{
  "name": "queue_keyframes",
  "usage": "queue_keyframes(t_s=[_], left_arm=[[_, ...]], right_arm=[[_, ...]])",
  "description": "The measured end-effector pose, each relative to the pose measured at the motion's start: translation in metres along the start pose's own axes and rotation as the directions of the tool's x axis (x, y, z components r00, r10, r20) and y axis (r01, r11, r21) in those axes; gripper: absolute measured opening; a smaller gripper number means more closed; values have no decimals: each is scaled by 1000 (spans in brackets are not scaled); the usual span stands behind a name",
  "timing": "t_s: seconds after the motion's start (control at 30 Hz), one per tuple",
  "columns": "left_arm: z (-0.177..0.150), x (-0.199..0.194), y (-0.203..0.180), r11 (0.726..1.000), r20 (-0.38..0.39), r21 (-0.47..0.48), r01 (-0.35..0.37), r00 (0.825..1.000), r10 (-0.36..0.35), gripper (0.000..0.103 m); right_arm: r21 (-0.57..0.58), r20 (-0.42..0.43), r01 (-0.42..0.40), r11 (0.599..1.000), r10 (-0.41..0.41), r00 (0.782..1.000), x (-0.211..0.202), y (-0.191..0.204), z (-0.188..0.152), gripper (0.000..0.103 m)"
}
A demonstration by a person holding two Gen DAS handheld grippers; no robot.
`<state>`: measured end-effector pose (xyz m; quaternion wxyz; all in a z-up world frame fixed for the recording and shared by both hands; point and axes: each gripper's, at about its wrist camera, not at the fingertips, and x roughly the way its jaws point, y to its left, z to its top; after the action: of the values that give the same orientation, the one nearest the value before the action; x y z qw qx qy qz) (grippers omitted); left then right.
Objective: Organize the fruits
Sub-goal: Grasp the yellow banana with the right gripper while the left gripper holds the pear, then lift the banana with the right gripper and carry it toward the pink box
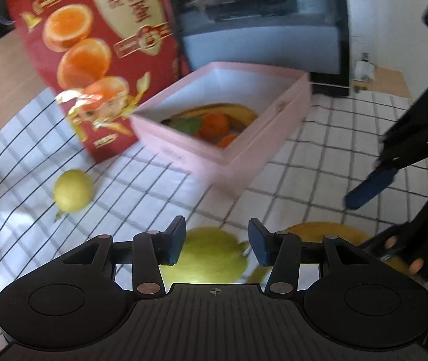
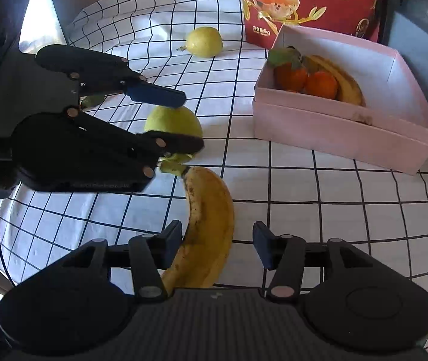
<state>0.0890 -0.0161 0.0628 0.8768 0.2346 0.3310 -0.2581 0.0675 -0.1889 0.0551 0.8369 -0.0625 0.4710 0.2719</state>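
Observation:
My left gripper (image 1: 216, 242) is open, its jaws on either side of a green-yellow fruit (image 1: 211, 255) on the checked cloth; it shows from the side in the right wrist view (image 2: 188, 123), around the same fruit (image 2: 172, 120). My right gripper (image 2: 217, 245) is open, straddling a spotted banana (image 2: 208, 225) that lies on the cloth. A pink box (image 2: 343, 132) holds a banana (image 2: 343, 82) and two orange fruits (image 2: 304, 79). Another yellow fruit (image 2: 204, 42) lies farther off.
A red printed carton (image 2: 313, 3) stands behind the pink box (image 1: 223, 162). A dark appliance (image 1: 262, 21) stands beyond it. The checked cloth (image 2: 304, 198) covers the table; the yellow fruit (image 1: 72, 191) lies left of the box.

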Motion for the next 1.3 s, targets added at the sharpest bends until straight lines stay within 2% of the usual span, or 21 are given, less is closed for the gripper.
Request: queue_keyframes(t_s=[0.1, 0.2, 0.3, 0.43, 0.53, 0.63, 0.77, 0.93, 1.07, 1.17, 1.2, 1.3], left_arm=[[-9, -6, 24, 993, 5, -106, 44, 999, -43, 61], [-14, -12, 38, 986, 21, -166, 24, 1000, -21, 67], [-15, -17, 52, 973, 38, -232, -2, 999, 11, 67], [-20, -25, 69, 949, 42, -307, -75, 995, 92, 65], [-26, -29, 80, 926, 23, -358, -117, 991, 134, 60], [-33, -33, 87, 909, 22, -404, -99, 993, 118, 61], [-36, -36, 83, 902, 26, -419, -108, 991, 131, 60], [-38, -42, 78, 893, 45, -439, -103, 990, 137, 53], [-38, -45, 66, 897, 90, -442, -22, 994, 69, 56], [-33, -32, 51, 916, 23, -390, -96, 993, 114, 56], [-32, -26, 48, 915, -1, -385, -123, 991, 133, 58], [-29, -15, 48, 896, -27, -425, -133, 991, 134, 60]], right_arm=[[16, 3, -1, 1000, 1, 1000, -2, -4, -1, 54], [25, 2, -1, 1000, 0, 1000, 0, -5, 1, 55], [13, -8, -9, 1000, 9, 1000, 4, -2, 4, 55], [-32, -20, -10, 999, 10, 1000, 11, 7, 10, 55], [-52, -17, -16, 999, 15, 1000, 13, 11, 16, 55], [-71, -18, -22, 997, 21, 1000, 18, 15, 22, 55], [-96, -23, -36, 995, 34, 999, 23, 22, 25, 55], [-94, -22, -28, 995, 26, 999, 23, 21, 27, 56], [-85, -16, -16, 996, 14, 1000, 19, 18, 24, 56], [-62, -19, -12, 998, 11, 1000, 18, 13, 22, 56], [-58, -19, -9, 998, 8, 1000, 18, 12, 21, 56], [-51, -14, 0, 999, -1, 1000, 15, 11, 19, 56]])
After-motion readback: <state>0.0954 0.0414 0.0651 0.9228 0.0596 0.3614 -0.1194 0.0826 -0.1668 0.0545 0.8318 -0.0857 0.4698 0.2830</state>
